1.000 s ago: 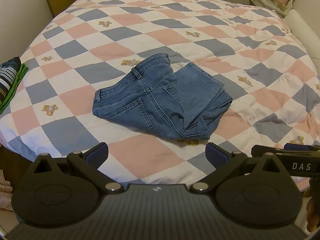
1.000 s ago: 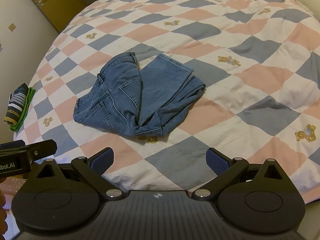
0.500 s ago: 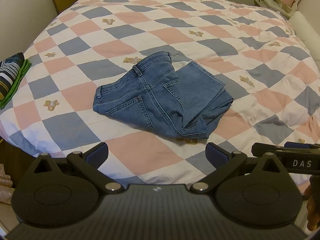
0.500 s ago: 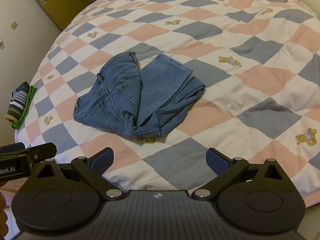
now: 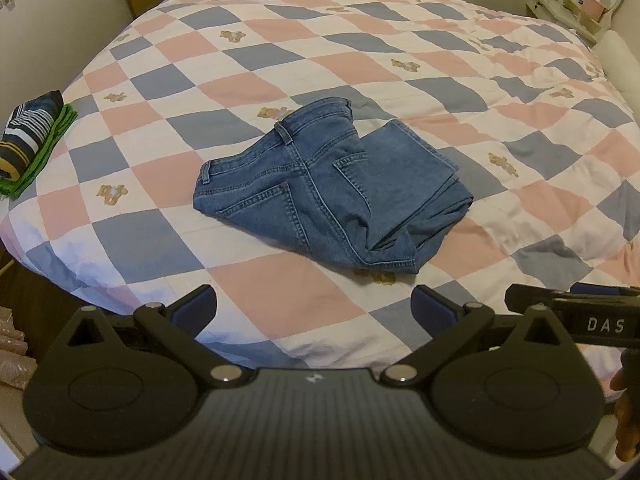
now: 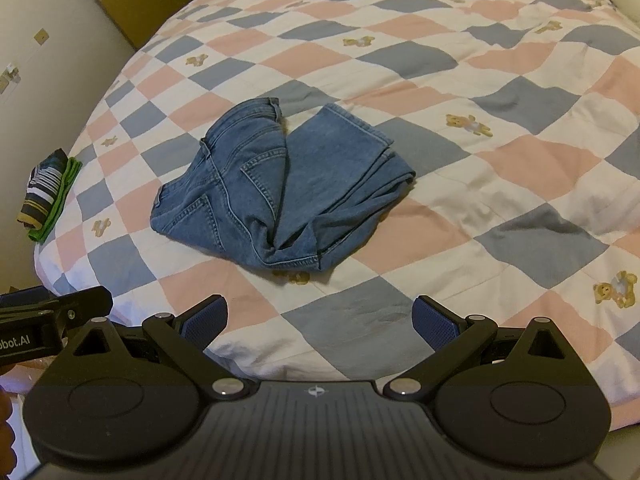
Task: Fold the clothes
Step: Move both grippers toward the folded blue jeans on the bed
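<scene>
A pair of blue jeans (image 5: 328, 188) lies folded into a rough bundle on the bed, back pockets up, legs doubled to the right; it also shows in the right wrist view (image 6: 280, 188). My left gripper (image 5: 314, 310) is open and empty, held off the near edge of the bed, well short of the jeans. My right gripper (image 6: 320, 322) is open and empty, likewise back from the jeans. Each gripper's body shows at the edge of the other's view.
The bed carries a pink, blue and white checked quilt (image 5: 400, 60). A folded striped and green pile (image 5: 32, 140) sits at the bed's left edge, also in the right wrist view (image 6: 48, 192). A white shelf (image 5: 576, 4) stands far right; wall and door at left.
Both grippers have drawn back and away from the bed a little; the jeans look smaller and farther. The jeans have not moved. Both grippers stay open.
</scene>
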`<state>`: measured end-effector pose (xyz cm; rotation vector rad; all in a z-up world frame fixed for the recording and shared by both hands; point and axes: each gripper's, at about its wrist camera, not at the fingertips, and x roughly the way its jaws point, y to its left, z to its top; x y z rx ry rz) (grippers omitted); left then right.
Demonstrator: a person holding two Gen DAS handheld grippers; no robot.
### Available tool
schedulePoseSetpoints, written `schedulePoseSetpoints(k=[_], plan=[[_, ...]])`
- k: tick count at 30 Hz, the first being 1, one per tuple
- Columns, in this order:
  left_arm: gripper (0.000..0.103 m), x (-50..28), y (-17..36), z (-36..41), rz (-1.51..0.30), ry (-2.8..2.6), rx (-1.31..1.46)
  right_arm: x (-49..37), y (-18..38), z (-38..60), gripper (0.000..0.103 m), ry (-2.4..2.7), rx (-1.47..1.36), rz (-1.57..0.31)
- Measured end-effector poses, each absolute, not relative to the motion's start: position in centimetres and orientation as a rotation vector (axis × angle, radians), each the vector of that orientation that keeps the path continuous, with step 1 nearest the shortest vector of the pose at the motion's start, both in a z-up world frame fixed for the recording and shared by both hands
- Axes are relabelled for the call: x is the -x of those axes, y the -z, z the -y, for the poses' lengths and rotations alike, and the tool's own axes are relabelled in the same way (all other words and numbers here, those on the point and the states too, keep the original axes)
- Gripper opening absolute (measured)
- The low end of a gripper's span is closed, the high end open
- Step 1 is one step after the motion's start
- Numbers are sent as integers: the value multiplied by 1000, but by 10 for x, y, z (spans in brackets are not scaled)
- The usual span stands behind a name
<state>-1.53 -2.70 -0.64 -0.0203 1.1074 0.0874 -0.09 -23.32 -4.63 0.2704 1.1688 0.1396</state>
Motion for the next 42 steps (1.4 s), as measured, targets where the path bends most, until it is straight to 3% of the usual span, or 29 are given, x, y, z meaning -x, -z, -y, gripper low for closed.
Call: schedulePoseSetpoints(k=[42], plan=[[102, 14, 21, 55, -1176, -80, 41, 5, 58, 269, 101, -175, -269, -1223]])
